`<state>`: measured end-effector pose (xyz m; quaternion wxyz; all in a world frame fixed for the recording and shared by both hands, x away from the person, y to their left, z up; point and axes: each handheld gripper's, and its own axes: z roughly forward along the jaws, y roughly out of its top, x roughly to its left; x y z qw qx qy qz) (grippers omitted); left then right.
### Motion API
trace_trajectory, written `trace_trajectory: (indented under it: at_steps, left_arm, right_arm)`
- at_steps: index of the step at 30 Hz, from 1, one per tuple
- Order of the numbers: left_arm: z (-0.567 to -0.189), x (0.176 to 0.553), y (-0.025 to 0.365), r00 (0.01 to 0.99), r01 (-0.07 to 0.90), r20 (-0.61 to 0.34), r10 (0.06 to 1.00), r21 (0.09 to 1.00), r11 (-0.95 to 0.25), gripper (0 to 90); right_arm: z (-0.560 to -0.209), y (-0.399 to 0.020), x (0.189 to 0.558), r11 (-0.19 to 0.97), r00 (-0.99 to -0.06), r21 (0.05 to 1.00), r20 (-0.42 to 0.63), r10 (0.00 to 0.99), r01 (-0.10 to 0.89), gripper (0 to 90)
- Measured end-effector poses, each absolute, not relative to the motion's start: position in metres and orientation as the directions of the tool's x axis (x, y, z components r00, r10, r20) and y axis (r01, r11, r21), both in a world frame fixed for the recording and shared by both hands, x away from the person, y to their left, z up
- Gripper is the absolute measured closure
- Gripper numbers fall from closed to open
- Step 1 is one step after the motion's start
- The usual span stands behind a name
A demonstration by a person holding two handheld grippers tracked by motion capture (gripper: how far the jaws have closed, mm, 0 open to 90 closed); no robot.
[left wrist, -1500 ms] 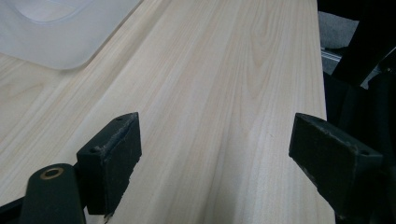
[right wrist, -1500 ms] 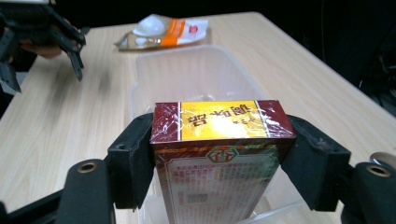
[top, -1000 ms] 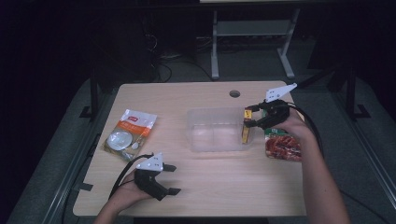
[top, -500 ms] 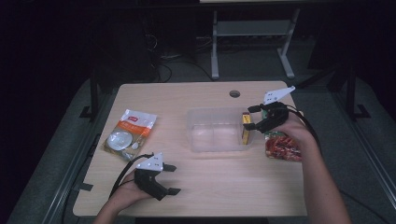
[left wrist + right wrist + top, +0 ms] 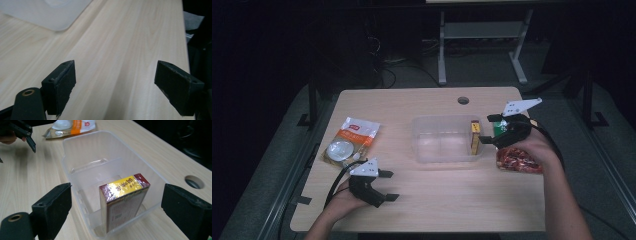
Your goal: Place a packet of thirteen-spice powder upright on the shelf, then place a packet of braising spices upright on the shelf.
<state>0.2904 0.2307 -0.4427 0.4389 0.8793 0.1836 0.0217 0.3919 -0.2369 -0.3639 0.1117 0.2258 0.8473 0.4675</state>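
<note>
The red and yellow box (image 5: 124,202) is seen standing on end inside the clear tub (image 5: 432,150), against its right wall. The right gripper (image 5: 484,140) has just been opening; its fingers (image 5: 52,205) are released, nothing pressed. The left gripper (image 5: 389,186) is rested on the bench (image 5: 452,200), fingers spread around nothing.
</note>
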Motion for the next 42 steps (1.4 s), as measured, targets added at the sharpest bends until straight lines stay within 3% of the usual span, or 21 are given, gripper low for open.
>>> trace_trajectory:
  at_steps: [7, 20, 23, 24, 25, 26, 32, 36, 37, 42]
  left_arm:
    - [-0.441, 0.292, 0.241, 0.916, 0.312, -0.093, 0.390, 0.776, -0.548, 18.8]
    - [-0.442, 0.288, 0.245, 0.904, 0.331, -0.091, 0.418, 0.766, -0.551, 19.0]
    - [-0.443, 0.290, 0.245, 0.906, 0.326, -0.084, 0.415, 0.762, -0.559, 19.0]
    - [-0.443, 0.289, 0.244, 0.905, 0.331, -0.089, 0.416, 0.760, -0.558, 19.0]
    - [-0.444, 0.289, 0.243, 0.907, 0.326, -0.085, 0.413, 0.763, -0.559, 19.0]
    - [-0.444, 0.289, 0.243, 0.907, 0.326, -0.085, 0.413, 0.763, -0.559, 19.0]
    - [-0.445, 0.288, 0.240, 0.914, 0.316, -0.083, 0.397, 0.758, -0.570, 19.1]
    - [-0.445, 0.292, 0.239, 0.918, 0.308, -0.077, 0.388, 0.754, -0.579, 19.2]
    - [-0.445, 0.292, 0.238, 0.919, 0.307, -0.074, 0.387, 0.752, -0.584, 19.2]
    - [-0.444, 0.290, 0.236, 0.917, 0.308, -0.073, 0.393, 0.756, -0.577, 19.3]
  right_arm:
    - [-0.361, -0.242, 0.353, 0.440, -0.809, 0.845, -0.017, 0.588, 0.302, 8.7]
    - [-0.381, -0.265, 0.315, 0.416, -0.703, 0.815, -0.014, 0.711, 0.404, 11.0]
    - [-0.397, -0.276, 0.314, 0.410, -0.652, 0.779, -0.001, 0.758, 0.474, 22.5]
    - [-0.397, -0.276, 0.314, 0.410, -0.652, 0.779, -0.001, 0.758, 0.474, 22.5]
    - [-0.405, -0.281, 0.318, 0.410, -0.626, 0.766, -0.013, 0.780, 0.495, 31.5]
    - [-0.405, -0.281, 0.318, 0.410, -0.626, 0.766, -0.013, 0.780, 0.495, 31.5]
    - [-0.425, -0.297, 0.331, 0.410, -0.527, 0.705, -0.061, 0.848, 0.578, 66.8]
    - [-0.436, -0.308, 0.340, 0.398, -0.491, 0.674, -0.059, 0.869, 0.623, 78.8]
    - [-0.441, -0.313, 0.343, 0.401, -0.482, 0.664, -0.069, 0.873, 0.631, 85.4]
    - [-0.443, -0.323, 0.348, 0.387, -0.459, 0.672, -0.079, 0.885, 0.631, 90.0]
